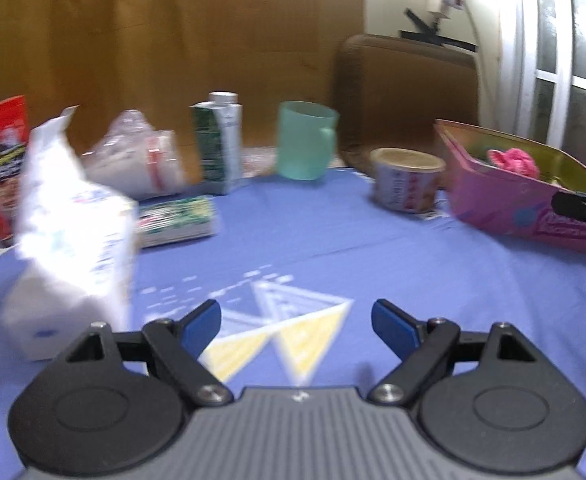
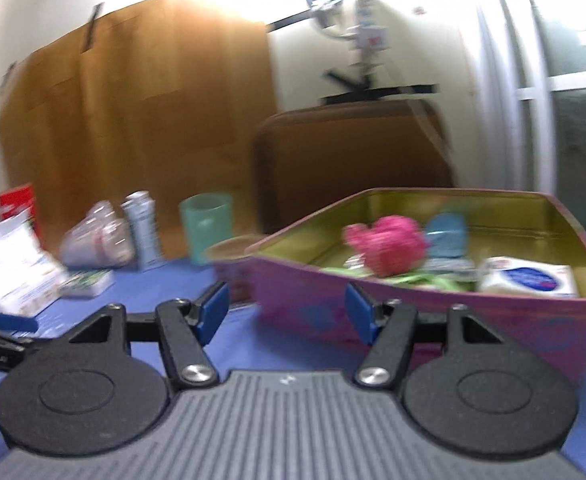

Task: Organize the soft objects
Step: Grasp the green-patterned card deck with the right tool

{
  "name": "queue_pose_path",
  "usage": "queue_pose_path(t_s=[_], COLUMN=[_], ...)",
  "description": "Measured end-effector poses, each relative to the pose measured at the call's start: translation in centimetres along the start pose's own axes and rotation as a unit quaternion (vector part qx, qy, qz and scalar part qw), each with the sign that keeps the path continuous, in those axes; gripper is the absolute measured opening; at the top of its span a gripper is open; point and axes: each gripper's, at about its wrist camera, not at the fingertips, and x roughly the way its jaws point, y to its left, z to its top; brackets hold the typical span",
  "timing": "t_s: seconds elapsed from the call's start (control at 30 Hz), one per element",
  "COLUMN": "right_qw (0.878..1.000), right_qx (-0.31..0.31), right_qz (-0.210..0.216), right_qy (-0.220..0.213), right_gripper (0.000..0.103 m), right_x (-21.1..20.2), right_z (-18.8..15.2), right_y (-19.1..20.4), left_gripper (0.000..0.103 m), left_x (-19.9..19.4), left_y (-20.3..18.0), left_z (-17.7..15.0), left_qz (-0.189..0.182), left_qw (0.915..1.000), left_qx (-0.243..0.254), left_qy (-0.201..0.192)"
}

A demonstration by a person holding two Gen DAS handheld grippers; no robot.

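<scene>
A pink tin box (image 2: 433,304) with a gold inside stands on the blue cloth; it also shows at the right of the left wrist view (image 1: 505,200). In it lie a pink knitted ball (image 2: 385,246), a blue soft item (image 2: 447,236), green cloth (image 2: 417,278) and a white tissue pack (image 2: 529,280). My right gripper (image 2: 287,312) is open and empty just in front of the box. My left gripper (image 1: 297,330) is open and empty above the cloth. A white tissue box (image 1: 73,240) with tissue sticking up stands to its left.
At the back stand a red packet (image 1: 1,160), a clear plastic bag (image 1: 137,160), a green and white carton (image 1: 219,144), a teal cup (image 1: 305,140), a small tin can (image 1: 407,180) and a flat green packet (image 1: 177,220). A brown chair (image 2: 353,160) stands behind the table.
</scene>
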Motion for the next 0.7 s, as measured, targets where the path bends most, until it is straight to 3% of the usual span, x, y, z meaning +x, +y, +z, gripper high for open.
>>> queue_pose_path(t_s=[0.1,0.17,0.3,0.4,0.57,0.7], right_qw=[0.998,0.994,0.983,0.97,0.954,0.955], right_qx=[-0.016,-0.02,-0.054,-0.086,-0.125,-0.083], right_qz=[0.051,0.09,0.157,0.205,0.235,0.217], right_qy=[0.028,0.052,0.078,0.095,0.136,0.185], right_gripper=[0.066,0.066,0.066,0.066,0.066,0.066], right_x=[1.3,2.7,6.6,11.1,20.2,26.4], right_z=[0.1,0.4,1.3,2.1,3.7,4.8], right_y=[2.2,3.9,8.5,12.2,18.6,20.8], left_gripper=[0.085,0.085,0.085,0.085,0.085,0.085], left_x=[-0.8,-1.3,-2.4,-2.7,-2.7,-2.9], left_y=[2.7,4.7,7.8,8.4,8.1,8.1], left_z=[-0.8,-1.4,-1.9,-2.0,-1.9,-2.2], left_qz=[0.019,0.021,0.008,0.001,-0.009,-0.018], left_qw=[0.9995,0.9975,0.9851,0.9818,0.9816,0.9799], left_qx=[-0.022,-0.067,-0.161,-0.175,-0.171,-0.176], left_qy=[-0.007,-0.014,-0.059,-0.073,-0.085,-0.092])
